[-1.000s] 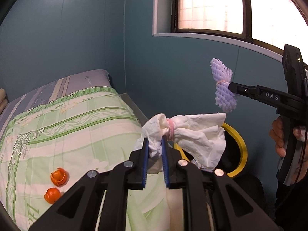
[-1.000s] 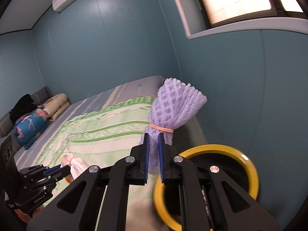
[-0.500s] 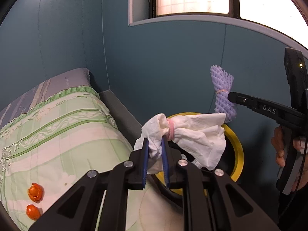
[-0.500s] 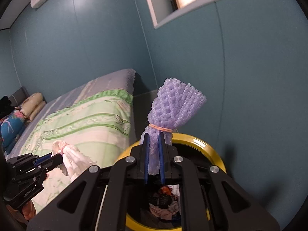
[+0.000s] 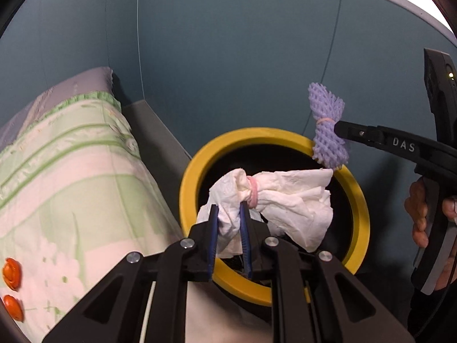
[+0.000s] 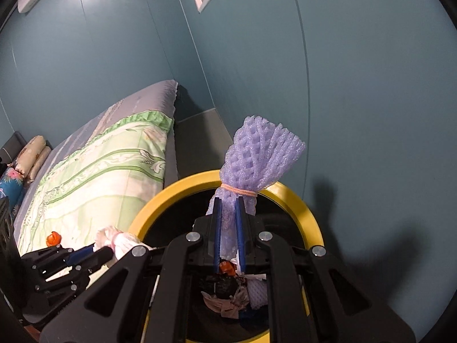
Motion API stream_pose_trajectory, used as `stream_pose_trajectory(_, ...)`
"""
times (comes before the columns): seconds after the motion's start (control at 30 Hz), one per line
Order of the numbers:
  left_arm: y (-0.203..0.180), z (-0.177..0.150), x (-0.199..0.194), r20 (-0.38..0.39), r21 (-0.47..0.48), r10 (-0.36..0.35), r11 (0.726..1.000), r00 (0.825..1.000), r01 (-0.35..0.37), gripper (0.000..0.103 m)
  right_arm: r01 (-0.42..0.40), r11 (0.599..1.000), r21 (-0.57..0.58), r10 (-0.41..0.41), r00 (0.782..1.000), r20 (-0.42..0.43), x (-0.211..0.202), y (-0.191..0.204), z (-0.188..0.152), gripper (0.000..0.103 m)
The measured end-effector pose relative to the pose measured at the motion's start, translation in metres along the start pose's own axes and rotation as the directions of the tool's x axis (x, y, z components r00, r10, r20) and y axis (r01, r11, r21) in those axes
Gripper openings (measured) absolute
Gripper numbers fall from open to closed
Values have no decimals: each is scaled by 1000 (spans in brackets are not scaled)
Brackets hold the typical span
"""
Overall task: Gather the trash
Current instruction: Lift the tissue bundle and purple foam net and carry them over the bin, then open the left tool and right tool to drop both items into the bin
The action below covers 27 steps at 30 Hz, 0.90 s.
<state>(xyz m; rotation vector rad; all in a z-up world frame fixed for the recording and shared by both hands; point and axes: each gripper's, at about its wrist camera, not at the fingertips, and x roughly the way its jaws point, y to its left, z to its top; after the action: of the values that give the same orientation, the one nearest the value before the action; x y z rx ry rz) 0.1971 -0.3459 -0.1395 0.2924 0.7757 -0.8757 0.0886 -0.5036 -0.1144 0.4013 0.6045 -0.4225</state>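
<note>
My left gripper [image 5: 229, 208] is shut on a crumpled white tissue [image 5: 288, 200] tied with a pink band, held over the mouth of a yellow-rimmed black bin [image 5: 191, 177]. My right gripper [image 6: 227, 201] is shut on a purple foam net [image 6: 257, 160] tied with an orange band, held over the same bin [image 6: 160, 200]. The net [image 5: 327, 131] and right gripper [image 5: 338, 127] also show in the left wrist view above the bin's far rim. The left gripper [image 6: 95, 250] with the tissue [image 6: 120, 238] shows at lower left in the right wrist view. Trash lies inside the bin.
A bed with a green patterned quilt [image 5: 62, 171] lies left of the bin; two orange peel pieces [image 5: 11, 270] rest on it, one showing in the right wrist view [image 6: 53, 238]. A blue wall [image 5: 242, 57] stands behind the bin. Pillows [image 6: 31, 154] sit at the bed's far end.
Both grippers have moved toward and over the bin, carrying the tissue and the foam net. The bin mouth now fills the lower centre of both views.
</note>
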Motion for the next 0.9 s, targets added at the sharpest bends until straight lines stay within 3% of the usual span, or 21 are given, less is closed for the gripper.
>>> stream_pose_trajectory(0.1,-2,-2,8,-15,-12,-22,1000,1000,22,14,-5,1000,9,5,1000,-11,6,-7,-1,9)
stream_pose_trajectory(0.23,-4,-7,10,-22,-23,-21,1000,1000,21,49,-1,1000,8,2,1000,-19,9,-5,-1,10)
stream_pose_trajectory(0.27,-3,-9,9,-16,-27,-12,1000,1000,12,54,-3,1000,9,3,1000,-21,14,-3,2,10)
stream_pose_trajectory(0.43,7,-11,4,-12,-45,1,999,1000,-1,57,-4,1000,27,4,1000,-28,8,-9,0,15)
stream_pose_trajectory(0.5,15,-10,3,-5,-52,7,999,1000,-7,59,-4,1000,28,5,1000,-26,6,-8,1,28)
stream_pose_trajectory(0.53,21,-9,1,-1,-63,18,998,1000,-18,60,-6,1000,27,7,1000,-24,5,-8,1,30)
stream_pose_trajectory(0.9,76,-9,-47,61,-132,109,986,992,-100,60,-33,999,-6,33,999,-3,-10,20,9,32)
